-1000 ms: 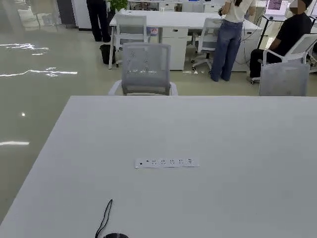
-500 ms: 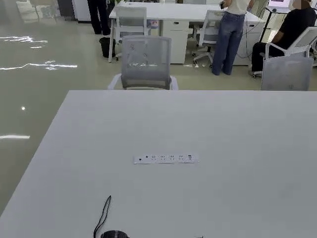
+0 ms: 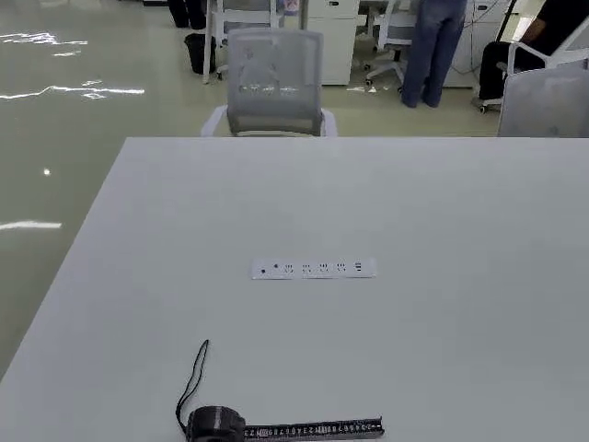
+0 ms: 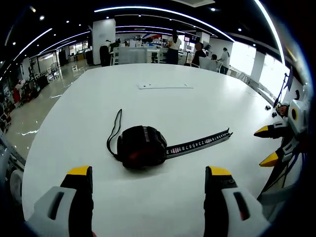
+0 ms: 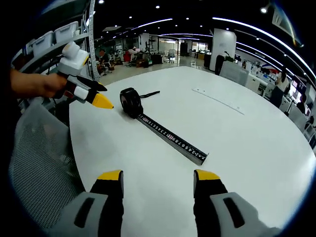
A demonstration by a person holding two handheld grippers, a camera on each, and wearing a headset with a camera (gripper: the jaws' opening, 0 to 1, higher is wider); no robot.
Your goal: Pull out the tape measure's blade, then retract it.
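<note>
My left gripper [image 4: 148,172] hangs just on my side of the tape case [image 4: 142,146], jaws spread wide and empty, lined up either side of it. I read that as set to clamp the case so it cannot slide. The black case lies on its side on the white table [image 3: 414,203], close to my edge. Its wrist strap [image 4: 116,126] loops off its far left side. To the right of the case, the blade [image 5: 170,137] is partly out and flat on the table. Nothing holds it, so I judge the lock is on. My right gripper [image 5: 158,175] sits off the blade's tip, the end farthest from the case. Its jaws are also apart and empty, and they point along the blade, probably to catch the hook. A socket strip [image 3: 314,269] lies well beyond the case.
</note>
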